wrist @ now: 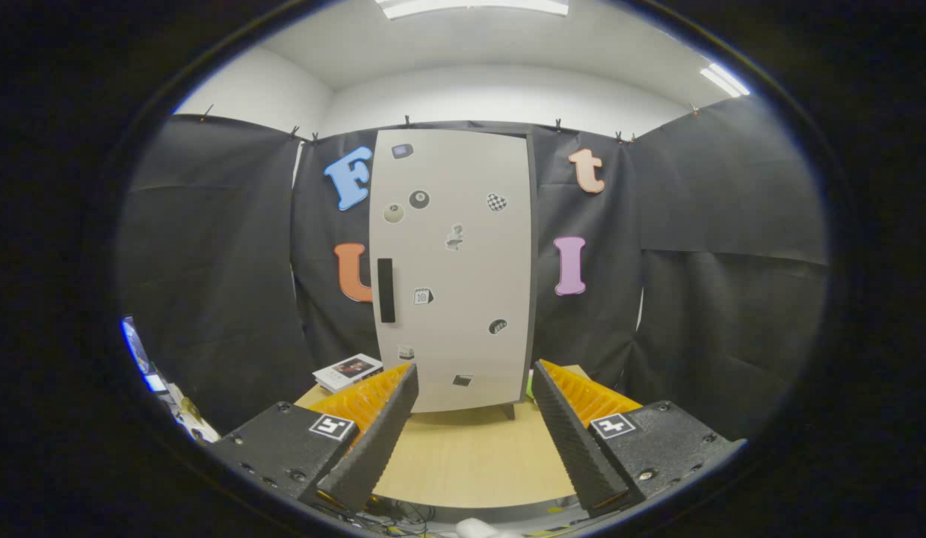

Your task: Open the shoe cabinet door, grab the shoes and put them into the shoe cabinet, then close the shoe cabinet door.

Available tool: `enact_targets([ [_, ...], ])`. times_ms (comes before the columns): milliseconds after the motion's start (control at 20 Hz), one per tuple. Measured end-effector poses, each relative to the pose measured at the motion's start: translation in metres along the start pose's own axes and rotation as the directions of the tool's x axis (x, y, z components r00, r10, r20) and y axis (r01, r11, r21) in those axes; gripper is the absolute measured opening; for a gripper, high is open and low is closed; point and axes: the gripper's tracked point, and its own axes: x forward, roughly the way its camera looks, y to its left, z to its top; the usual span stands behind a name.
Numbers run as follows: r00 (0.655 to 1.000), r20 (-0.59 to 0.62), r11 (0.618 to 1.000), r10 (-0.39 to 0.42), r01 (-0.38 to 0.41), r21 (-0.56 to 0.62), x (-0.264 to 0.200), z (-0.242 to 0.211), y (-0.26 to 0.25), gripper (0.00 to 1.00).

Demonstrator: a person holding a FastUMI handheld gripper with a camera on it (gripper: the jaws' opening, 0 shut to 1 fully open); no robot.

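A tall pale shoe cabinet [454, 269] stands upright at the back of a wooden table [470, 456], its door shut and dotted with small stickers. A black vertical handle [386, 290] sits on the door's left side. My gripper [474, 370] is held back from the cabinet over the table, fingers spread wide apart with nothing between them. The cabinet's lower front shows in the gap between the fingers [384, 426].
A white box [347, 370] lies on the table left of the cabinet, just past the left finger. Black cloth walls close in the booth behind and on both sides. Cables lie below the table's near edge [410, 515].
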Motion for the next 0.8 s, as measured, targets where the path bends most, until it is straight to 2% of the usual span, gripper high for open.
enact_targets([
  [800,1.000,-0.009,1.000,-0.010,0.011,0.017,0.001,-0.006,-0.018,1.00],
])
